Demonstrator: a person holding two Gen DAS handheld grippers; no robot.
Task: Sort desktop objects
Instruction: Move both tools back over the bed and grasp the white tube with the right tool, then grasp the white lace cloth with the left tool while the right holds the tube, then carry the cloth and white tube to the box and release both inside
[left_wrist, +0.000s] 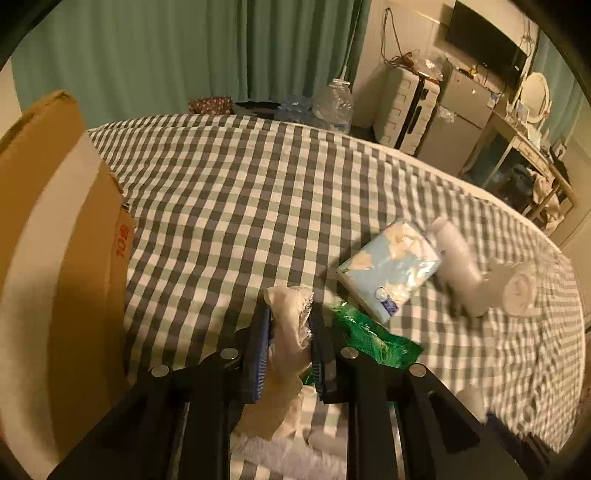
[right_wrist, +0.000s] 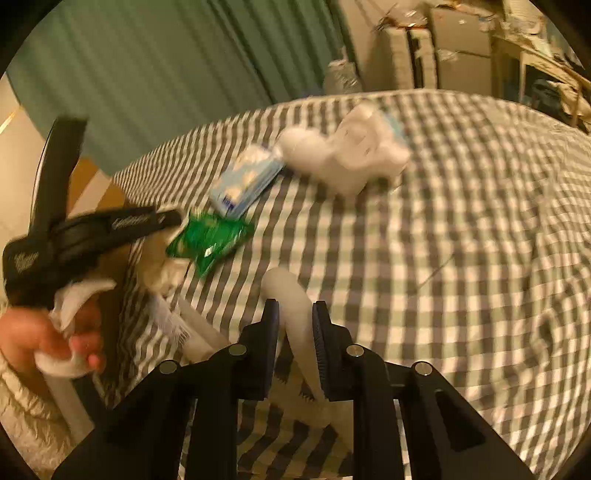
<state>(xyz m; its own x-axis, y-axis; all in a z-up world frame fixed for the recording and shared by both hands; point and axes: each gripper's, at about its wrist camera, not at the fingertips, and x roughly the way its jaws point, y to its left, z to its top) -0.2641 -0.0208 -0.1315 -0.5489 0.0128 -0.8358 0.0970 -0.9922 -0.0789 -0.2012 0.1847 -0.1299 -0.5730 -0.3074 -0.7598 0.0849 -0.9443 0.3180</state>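
Note:
My left gripper (left_wrist: 290, 312) is shut on a crumpled white plastic bag (left_wrist: 291, 339), low over the checked cloth (left_wrist: 240, 192). Just right of it lies a green packet (left_wrist: 373, 338), and beyond that a blue and white tissue pack (left_wrist: 391, 266). My right gripper (right_wrist: 295, 314) is shut on a long white tube (right_wrist: 286, 286), whose far end rests on the cloth. In the right wrist view the left gripper (right_wrist: 162, 221) appears at the left, held by a hand (right_wrist: 33, 332), with the bag (right_wrist: 162, 266) hanging under it, next to the green packet (right_wrist: 210, 240).
A tall cardboard box (left_wrist: 55, 258) stands close on the left. White bottles (left_wrist: 458, 258) and a rolled white towel (left_wrist: 521, 291) lie beyond the tissue pack. More white items lie under the left gripper. Past the cloth's far edge are water bottles (left_wrist: 332, 103) and a suitcase (left_wrist: 406, 107).

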